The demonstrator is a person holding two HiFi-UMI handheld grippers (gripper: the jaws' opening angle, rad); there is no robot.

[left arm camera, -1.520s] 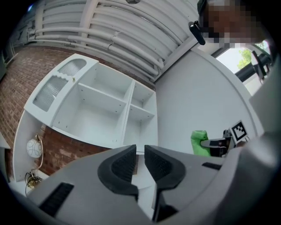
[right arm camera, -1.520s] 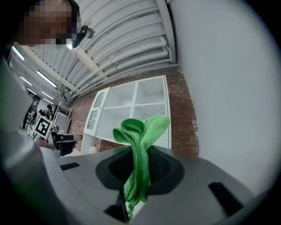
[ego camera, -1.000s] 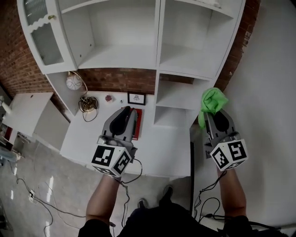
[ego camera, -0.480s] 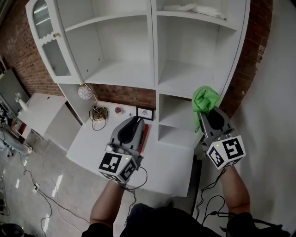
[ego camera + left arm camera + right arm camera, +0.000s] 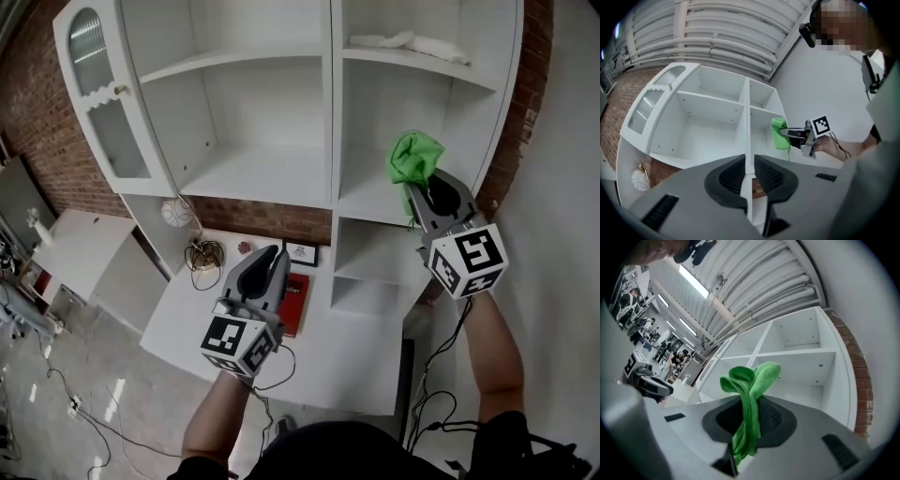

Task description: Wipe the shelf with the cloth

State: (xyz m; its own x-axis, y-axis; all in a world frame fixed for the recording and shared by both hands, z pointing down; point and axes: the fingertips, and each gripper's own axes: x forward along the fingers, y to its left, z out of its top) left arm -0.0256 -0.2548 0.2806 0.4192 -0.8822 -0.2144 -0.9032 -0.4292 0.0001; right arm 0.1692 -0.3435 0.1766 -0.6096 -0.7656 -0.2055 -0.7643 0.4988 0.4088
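Hovering before the shelf (image 5: pixel 370 199), the right claw (image 5: pixel 418 192) clamps the green cloth (image 5: pixel 413 157), the left claw (image 5: pixel 273 255) closed and empty: likely the approach, next pressing cloth onto board.

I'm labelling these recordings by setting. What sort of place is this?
Probably a workshop or lab: white shelf unit against a brick wall, exposed ceiling pipes, loose cables.

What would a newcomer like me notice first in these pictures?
The bright green cloth jumps out first, pinched in the right tool and held up before the right-hand column of the big white shelf unit. Next comes the black-and-white marker cube on each tool. The left tool is empty, jaws close together, above the white desk.
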